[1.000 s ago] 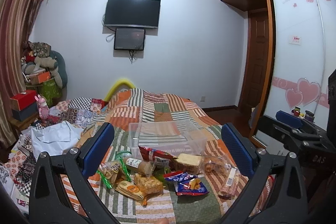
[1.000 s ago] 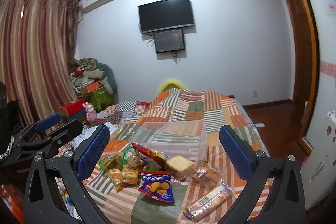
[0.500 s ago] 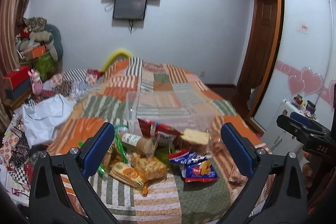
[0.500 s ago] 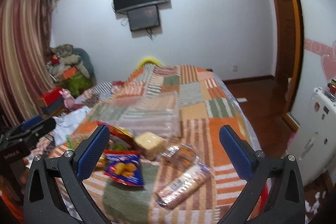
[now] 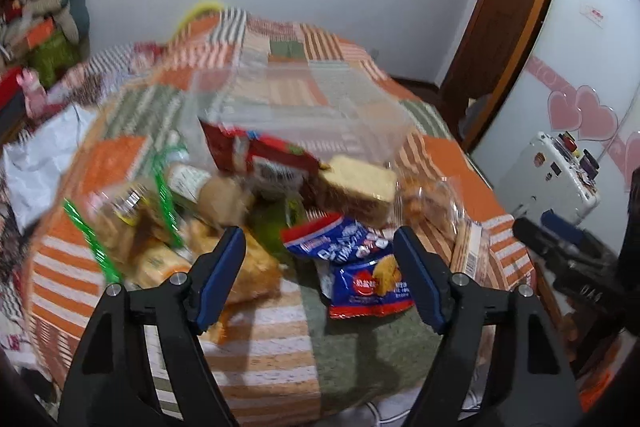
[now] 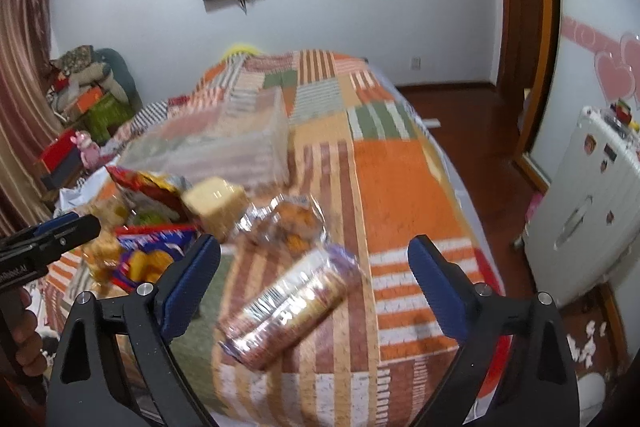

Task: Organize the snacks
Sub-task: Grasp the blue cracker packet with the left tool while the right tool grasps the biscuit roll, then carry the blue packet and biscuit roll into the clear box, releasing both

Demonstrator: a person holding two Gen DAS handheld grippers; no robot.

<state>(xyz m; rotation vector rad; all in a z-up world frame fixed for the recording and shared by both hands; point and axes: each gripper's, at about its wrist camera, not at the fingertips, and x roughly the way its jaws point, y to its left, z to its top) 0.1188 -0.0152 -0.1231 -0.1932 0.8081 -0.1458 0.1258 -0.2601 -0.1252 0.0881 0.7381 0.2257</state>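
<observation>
Several snack packs lie heaped on a patchwork bed. In the left wrist view a blue cracker bag (image 5: 370, 277) lies between the jaws of my left gripper (image 5: 320, 247), which is open and empty just above it. A yellow cake block (image 5: 356, 183), a red bag (image 5: 260, 155) and a clear plastic bin (image 5: 304, 107) lie behind. In the right wrist view my right gripper (image 6: 314, 259) is open and empty over a long clear biscuit sleeve (image 6: 292, 311). A clear pack of pastries (image 6: 286, 223) lies just beyond it, the bin (image 6: 224, 143) farther back.
The bed's right edge drops to a wooden floor (image 6: 472, 131). A white appliance (image 6: 592, 215) stands at the right. A cluttered pile (image 5: 36, 27) and white bag (image 5: 36, 163) sit left of the bed. The left gripper shows in the right wrist view (image 6: 44, 239).
Both grippers have moved forward and down toward the snack heap. The left one now hovers over the blue bag, the right one over the biscuit sleeve. Both stayed open.
</observation>
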